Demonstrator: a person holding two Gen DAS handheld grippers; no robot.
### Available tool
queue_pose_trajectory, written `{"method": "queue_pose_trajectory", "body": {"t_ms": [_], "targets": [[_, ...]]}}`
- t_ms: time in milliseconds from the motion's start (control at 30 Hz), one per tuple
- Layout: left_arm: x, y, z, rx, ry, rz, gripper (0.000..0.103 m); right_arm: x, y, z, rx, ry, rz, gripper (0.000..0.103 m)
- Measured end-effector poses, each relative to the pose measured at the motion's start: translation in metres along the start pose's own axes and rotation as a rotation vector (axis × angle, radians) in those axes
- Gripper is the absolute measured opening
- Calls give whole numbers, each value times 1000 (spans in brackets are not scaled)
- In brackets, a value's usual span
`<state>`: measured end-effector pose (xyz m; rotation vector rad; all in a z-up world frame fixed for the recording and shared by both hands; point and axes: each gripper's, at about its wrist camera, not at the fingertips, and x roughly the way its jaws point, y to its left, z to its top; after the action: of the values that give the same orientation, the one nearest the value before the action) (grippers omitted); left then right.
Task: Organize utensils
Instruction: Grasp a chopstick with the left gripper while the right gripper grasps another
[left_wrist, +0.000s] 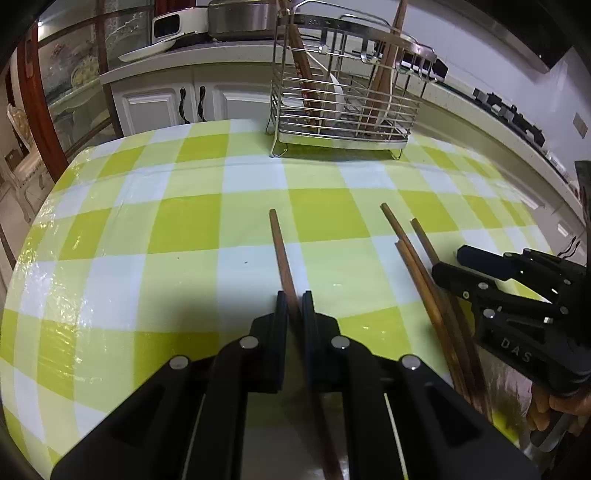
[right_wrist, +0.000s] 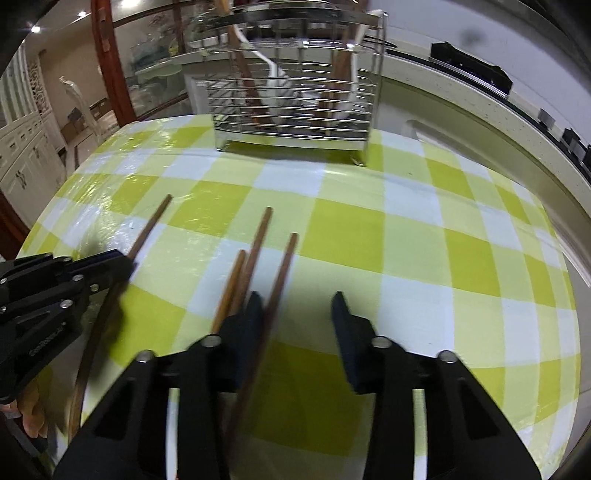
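Note:
My left gripper (left_wrist: 295, 300) is shut on one brown chopstick (left_wrist: 281, 251), whose tip points toward the wire utensil rack (left_wrist: 340, 110). Three more chopsticks (left_wrist: 410, 251) lie to its right on the green checked tablecloth (left_wrist: 184, 229), with my right gripper (left_wrist: 448, 263) over them. In the right wrist view my right gripper (right_wrist: 297, 306) stands with its jaws apart. One chopstick (right_wrist: 284, 266) runs between them, close to the left finger. The other two chopsticks (right_wrist: 255, 243) lie just outside that finger. My left gripper (right_wrist: 123, 263) with its held chopstick (right_wrist: 149, 227) shows at the left.
The rack (right_wrist: 295, 110) stands at the table's far edge and holds wooden utensils and a white spoon. Behind it runs a counter (left_wrist: 480, 122) with a stove, white cupboards (left_wrist: 166, 107) and a glass cabinet. The table's rounded edge falls away left and right.

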<state>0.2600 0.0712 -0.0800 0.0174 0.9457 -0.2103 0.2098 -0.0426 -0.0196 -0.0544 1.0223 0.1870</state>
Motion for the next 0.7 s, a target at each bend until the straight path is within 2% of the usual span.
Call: {"method": "queue_pose_trajectory", "body": {"t_ms": [67, 200, 267, 333, 467, 700], "targets": [[0, -2, 1, 6, 8, 4, 10, 0, 0, 0, 3, -2, 8, 30], [0, -4, 1, 12, 18, 15, 11, -2, -6, -1, 21, -2, 14, 16], [1, -6, 2, 24, 22, 24, 10, -2, -9, -2, 29, -5, 17, 12], [1, -8, 2, 38, 22, 39, 9, -2, -10, -2, 30, -6, 24, 12], [-1, -4, 1, 12, 16, 19, 8, -4, -13, -3, 36, -13, 59, 9], [-20, -3, 7, -18, -46, -3, 7, -23, -21, 4, 57, -59, 69, 8]]}}
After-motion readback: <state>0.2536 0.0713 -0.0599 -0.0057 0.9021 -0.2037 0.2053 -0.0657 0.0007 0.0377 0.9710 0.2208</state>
